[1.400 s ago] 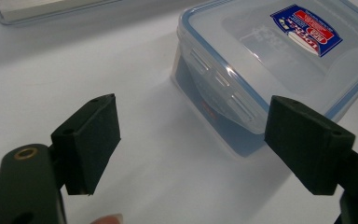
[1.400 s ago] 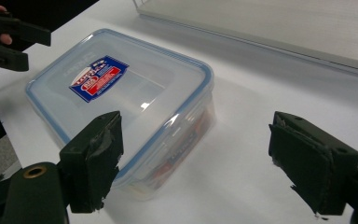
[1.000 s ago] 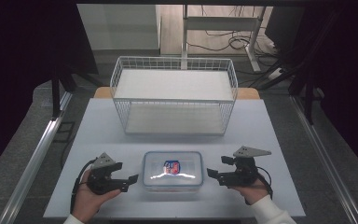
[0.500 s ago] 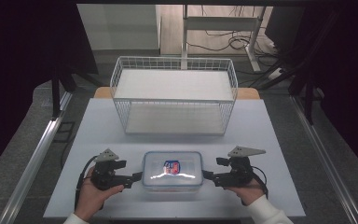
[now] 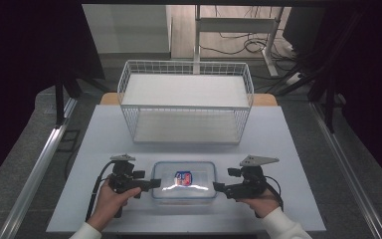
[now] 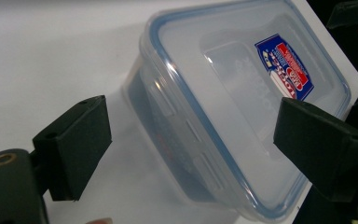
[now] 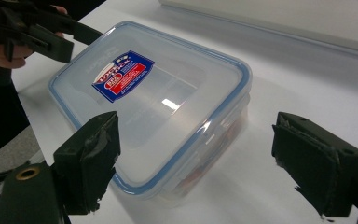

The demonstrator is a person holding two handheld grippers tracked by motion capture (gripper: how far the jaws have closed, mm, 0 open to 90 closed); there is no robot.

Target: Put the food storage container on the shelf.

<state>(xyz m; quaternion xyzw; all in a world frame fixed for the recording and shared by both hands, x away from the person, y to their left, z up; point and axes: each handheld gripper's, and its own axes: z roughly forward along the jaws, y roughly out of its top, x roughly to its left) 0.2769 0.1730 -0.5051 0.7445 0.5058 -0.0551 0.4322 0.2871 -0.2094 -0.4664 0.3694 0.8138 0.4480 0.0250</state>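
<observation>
With the lidded clear plastic container (image 5: 183, 180) near the surface's (image 5: 288, 134) front edge between the gaping left hand-held gripper (image 5: 151, 184) and right hand-held gripper (image 5: 218, 188), uneven squeezing could skid it off.

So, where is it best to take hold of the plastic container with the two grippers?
Probably at its two short ends, one gripper from each side. The lidded plastic container lies flat, long side across, with the left gripper and right gripper open at those ends.

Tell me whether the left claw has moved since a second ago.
Yes. In the high view the left claw has slid rightward to the plastic container's left end; a second ago a gap lay between them.
</observation>
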